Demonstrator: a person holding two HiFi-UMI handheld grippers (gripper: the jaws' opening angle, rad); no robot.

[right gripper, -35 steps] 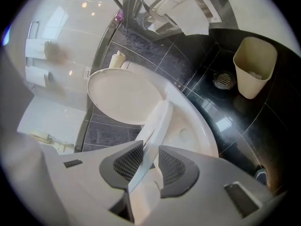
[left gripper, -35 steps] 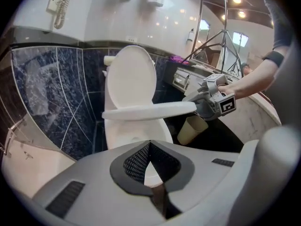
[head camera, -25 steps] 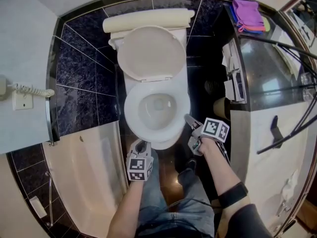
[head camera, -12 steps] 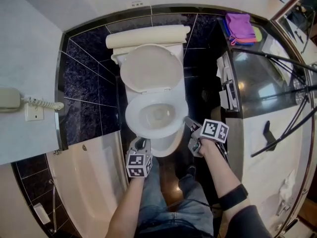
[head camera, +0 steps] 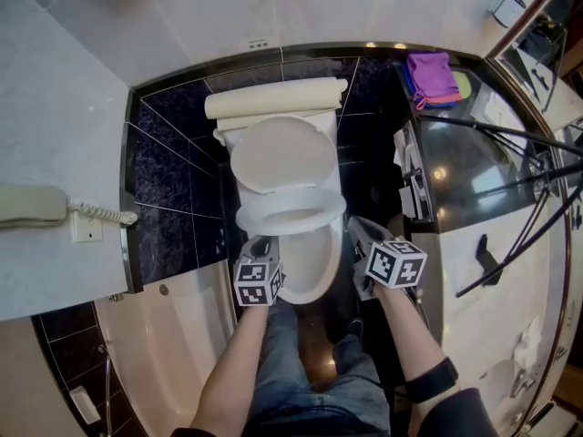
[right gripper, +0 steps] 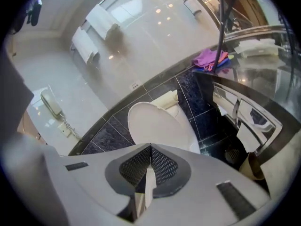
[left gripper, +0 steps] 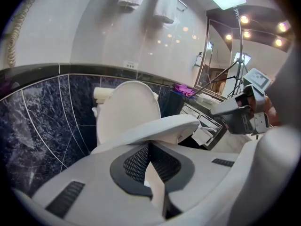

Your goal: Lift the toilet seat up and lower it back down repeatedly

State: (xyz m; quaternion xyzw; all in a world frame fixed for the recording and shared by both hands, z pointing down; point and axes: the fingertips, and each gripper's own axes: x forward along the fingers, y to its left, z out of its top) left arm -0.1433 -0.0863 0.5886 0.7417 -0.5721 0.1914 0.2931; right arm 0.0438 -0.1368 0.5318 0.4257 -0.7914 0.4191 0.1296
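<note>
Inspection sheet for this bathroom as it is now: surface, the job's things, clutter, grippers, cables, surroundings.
Surface: dark marbled tiles behind and beside the toilet.
Job's things: toilet seat partly raised and tilted; lid up, back toward the tank.
Clutter: purple cloth on the counter.
Grippers: left gripper shut, tips at the seat's front edge, contact unclear; right gripper has just closed, nothing between its jaws, off the seat.
Cables: coiled phone cord on the left wall.
Surroundings: wall phone, bathtub, hanging towels.
</note>
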